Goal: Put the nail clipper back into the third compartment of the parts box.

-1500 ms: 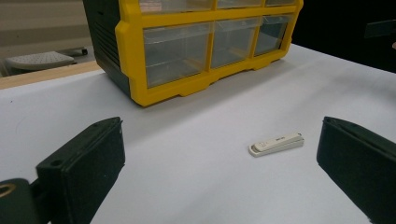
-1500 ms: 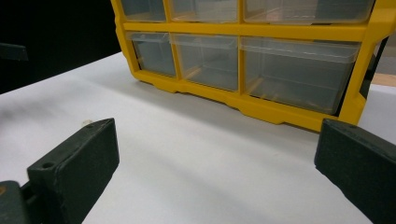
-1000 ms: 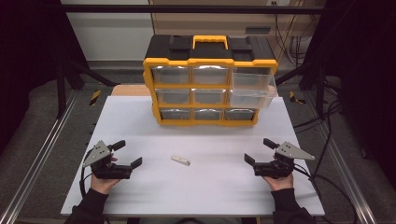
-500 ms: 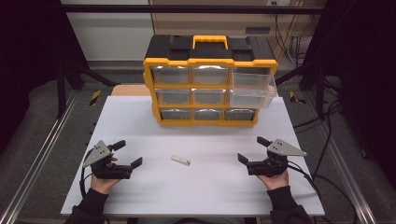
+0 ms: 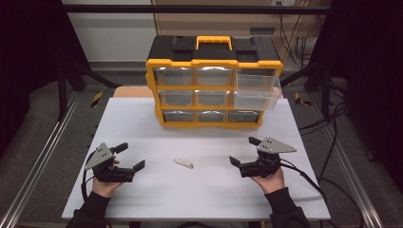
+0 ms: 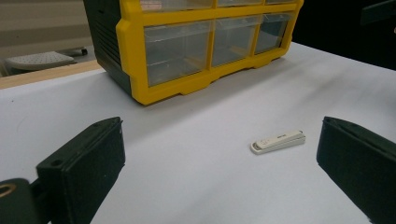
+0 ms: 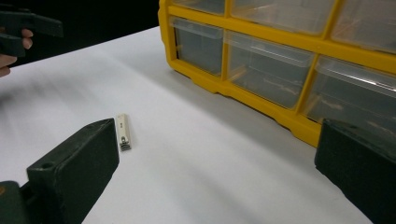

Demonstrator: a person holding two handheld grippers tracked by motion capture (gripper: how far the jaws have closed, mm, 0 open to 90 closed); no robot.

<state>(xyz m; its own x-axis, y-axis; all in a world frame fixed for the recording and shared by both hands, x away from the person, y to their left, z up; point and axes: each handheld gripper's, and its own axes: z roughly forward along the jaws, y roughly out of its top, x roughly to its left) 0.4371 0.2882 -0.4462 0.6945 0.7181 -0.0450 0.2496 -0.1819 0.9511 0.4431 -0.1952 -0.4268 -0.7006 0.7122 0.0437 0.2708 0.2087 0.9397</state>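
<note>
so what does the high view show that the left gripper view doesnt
The high view alone takes in the organizer's black lid with its yellow handle, the pulled-out top right drawer, and both hands holding the left tool and right tool, each open. The left gripper view alone gives a close look at the lower drawers between its own jaws. Both show the yellow organizer, the small white stick and the white table.
</note>
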